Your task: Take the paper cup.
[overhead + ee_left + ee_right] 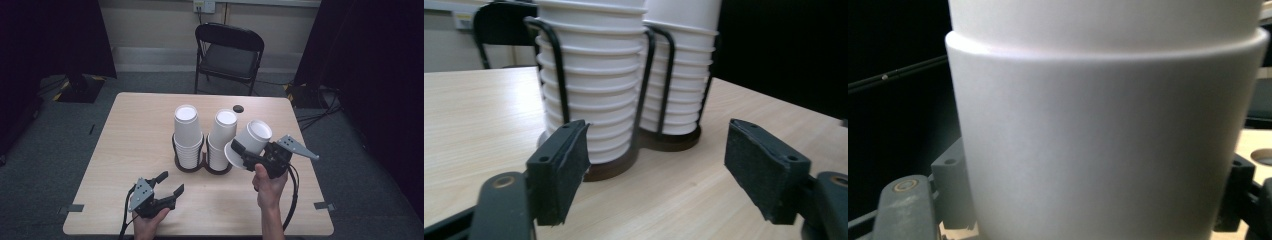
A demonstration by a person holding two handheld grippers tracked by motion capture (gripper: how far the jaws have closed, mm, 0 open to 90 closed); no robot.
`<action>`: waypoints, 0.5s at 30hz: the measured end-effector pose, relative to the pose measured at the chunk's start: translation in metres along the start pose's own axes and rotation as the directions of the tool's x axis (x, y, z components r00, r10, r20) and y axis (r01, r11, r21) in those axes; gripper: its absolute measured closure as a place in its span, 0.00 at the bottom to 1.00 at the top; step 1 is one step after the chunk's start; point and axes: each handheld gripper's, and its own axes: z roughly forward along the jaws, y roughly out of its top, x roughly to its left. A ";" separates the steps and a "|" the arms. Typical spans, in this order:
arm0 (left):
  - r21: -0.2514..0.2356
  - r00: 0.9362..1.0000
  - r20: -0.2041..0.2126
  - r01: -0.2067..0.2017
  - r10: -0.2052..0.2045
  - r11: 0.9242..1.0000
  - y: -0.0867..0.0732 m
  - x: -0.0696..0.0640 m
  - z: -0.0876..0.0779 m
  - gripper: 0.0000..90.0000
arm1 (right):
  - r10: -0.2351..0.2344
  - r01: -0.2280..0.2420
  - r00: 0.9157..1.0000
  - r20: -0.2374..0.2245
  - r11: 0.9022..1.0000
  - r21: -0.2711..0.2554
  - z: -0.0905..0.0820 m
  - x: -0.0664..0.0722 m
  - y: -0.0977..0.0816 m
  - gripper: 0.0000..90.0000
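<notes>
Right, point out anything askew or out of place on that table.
One white cup is off the stacks, tilted with its base up, clamped in the right tool. The two stacks stand upright in their black rack. Nothing is spilled or damaged.

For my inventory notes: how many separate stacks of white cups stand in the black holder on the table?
2. The left stack fills the left ring of the holder; the right stack fills the right ring. Another white cup is apart, held tilted in the right gripper.
</notes>
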 end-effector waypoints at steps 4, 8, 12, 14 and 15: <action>-0.003 1.000 0.014 0.003 -0.003 1.000 0.001 -0.002 0.002 0.29 | 0.012 -0.012 1.000 -0.001 1.000 0.021 0.000 0.003 -0.012 0.19; -0.002 0.998 0.056 0.001 0.000 1.000 0.001 -0.002 0.005 0.29 | 0.021 -0.021 1.000 -0.012 0.999 0.028 -0.001 0.008 -0.022 0.19; -0.010 0.997 0.078 -0.028 0.029 1.000 0.002 -0.005 0.007 0.31 | 0.034 -0.034 0.999 -0.009 0.998 0.049 0.001 0.010 -0.032 0.19; -0.015 0.996 0.082 -0.033 0.034 0.999 0.003 -0.007 0.008 0.32 | 0.042 -0.042 0.999 -0.004 0.998 0.054 0.002 0.010 -0.038 0.19; -0.013 0.995 0.087 -0.047 0.048 0.999 0.003 -0.008 0.008 0.33 | 0.044 -0.044 0.999 -0.002 0.997 0.058 0.002 0.009 -0.040 0.19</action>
